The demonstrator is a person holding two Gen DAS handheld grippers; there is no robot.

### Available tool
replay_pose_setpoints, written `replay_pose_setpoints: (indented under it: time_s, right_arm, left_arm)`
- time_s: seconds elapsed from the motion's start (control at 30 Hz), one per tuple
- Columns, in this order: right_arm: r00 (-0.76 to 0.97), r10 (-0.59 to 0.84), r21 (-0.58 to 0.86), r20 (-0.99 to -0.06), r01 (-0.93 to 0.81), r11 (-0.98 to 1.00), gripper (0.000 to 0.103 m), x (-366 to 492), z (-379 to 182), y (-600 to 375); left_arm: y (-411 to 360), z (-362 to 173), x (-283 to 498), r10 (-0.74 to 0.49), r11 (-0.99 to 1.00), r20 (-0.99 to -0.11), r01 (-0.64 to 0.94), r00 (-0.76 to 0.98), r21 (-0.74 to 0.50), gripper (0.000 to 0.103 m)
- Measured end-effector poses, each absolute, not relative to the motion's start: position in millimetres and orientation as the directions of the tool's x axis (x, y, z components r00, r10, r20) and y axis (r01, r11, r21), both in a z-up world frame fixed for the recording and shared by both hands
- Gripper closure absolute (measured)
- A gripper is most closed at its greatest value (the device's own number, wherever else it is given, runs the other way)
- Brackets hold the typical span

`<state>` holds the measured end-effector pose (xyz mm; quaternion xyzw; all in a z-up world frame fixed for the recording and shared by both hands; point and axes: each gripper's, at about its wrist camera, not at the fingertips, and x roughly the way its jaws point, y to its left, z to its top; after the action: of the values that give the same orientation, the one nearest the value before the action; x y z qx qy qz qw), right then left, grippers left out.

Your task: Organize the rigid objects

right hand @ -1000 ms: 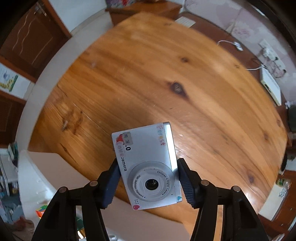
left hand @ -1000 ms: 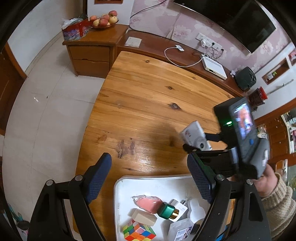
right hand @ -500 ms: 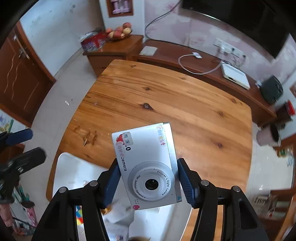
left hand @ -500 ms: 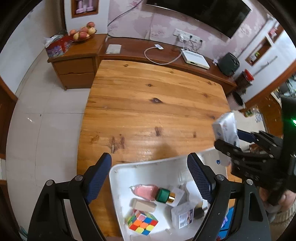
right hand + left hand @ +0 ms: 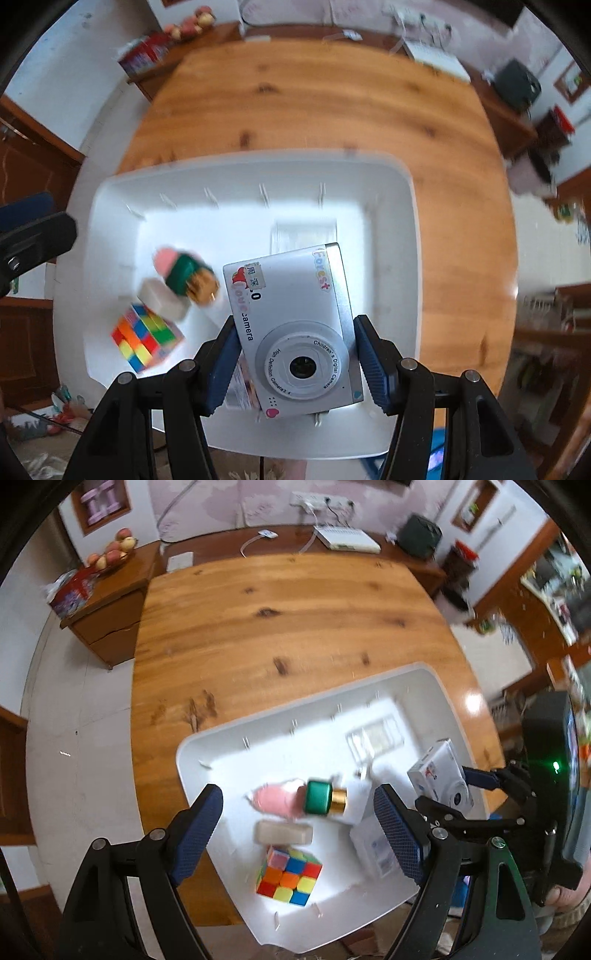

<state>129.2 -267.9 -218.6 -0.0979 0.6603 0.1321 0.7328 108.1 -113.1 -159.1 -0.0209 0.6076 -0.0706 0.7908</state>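
Both grippers swing in over the white tray [image 5: 406, 221] now, where half a second ago bare wooden table [image 5: 295, 620] filled the view. Behind it, a sideboard [image 5: 110, 602] and fruit bowl [image 5: 110, 555]. Right gripper [image 5: 295, 360] clamps the toy camera [image 5: 295, 328] above the tray; left gripper [image 5: 297, 830] hangs wide open, empty, over the puzzle cube [image 5: 290, 875] and green-capped bottle [image 5: 325, 802].

1. Our right gripper [image 5: 295, 360] is clamped on the silver camera [image 5: 295, 328], a blue pad pressing each side, holding it above the white tray [image 5: 388, 206].
2. Our left gripper [image 5: 301, 827] hangs over the same tray with jaws spread wide and nothing between its pads.
3. Our right hand [image 5: 565, 897] wraps its handle.
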Motion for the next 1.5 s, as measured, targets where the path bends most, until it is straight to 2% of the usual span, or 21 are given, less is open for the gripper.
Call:
replay_pose_setpoints:
  time_s: [0.23, 0.47, 0.57, 0.77, 1.2, 1.37, 1.5]
  right_arm:
    - [0.054, 0.029, 0.013, -0.998, -0.269, 0.963, 0.042, 112, -254, -272]
    - [0.077, 0.024, 0.005, -0.997, -0.229, 0.973, 0.041, 93, -258, -276]
    - [0.124, 0.051, 0.023, -0.991, -0.214, 0.977, 0.036, 86, -245, -278]
    - [0.246, 0.048, 0.002, -0.968, -0.183, 0.983, 0.036, 70, -202, -289]
    - [0.483, 0.106, 0.032, -0.869, -0.158, 0.987, 0.036, 47, -95, -312]
    - [0.577, 0.115, 0.027, -0.808, -0.158, 0.987, 0.025, 24, -63, -320]
    - [0.625, 0.140, 0.034, -0.768, -0.179, 0.983, 0.023, 12, -44, -324]
  left_arm:
    - [-129, -177, 88, -0.113, 0.986, -0.971, 0.147, 0.212, -0.083, 0.017]
    - [-133, -182, 75, -0.108, 0.984, -0.972, 0.161, 0.209, -0.075, 0.017]
    - [-134, -180, 72, -0.109, 0.985, -0.971, 0.158, 0.212, -0.077, 0.017]
    - [-137, -163, 65, -0.106, 0.987, -0.962, 0.146, 0.252, -0.070, 0.017]
    - [-147, -85, 34, -0.092, 0.995, -0.915, 0.017, 0.394, -0.093, 0.017]
    - [-157, -62, 17, -0.063, 0.996, -0.891, -0.025, 0.449, -0.083, 0.017]
    - [-160, -48, 5, -0.014, 0.997, -0.869, -0.061, 0.495, -0.051, 0.017]
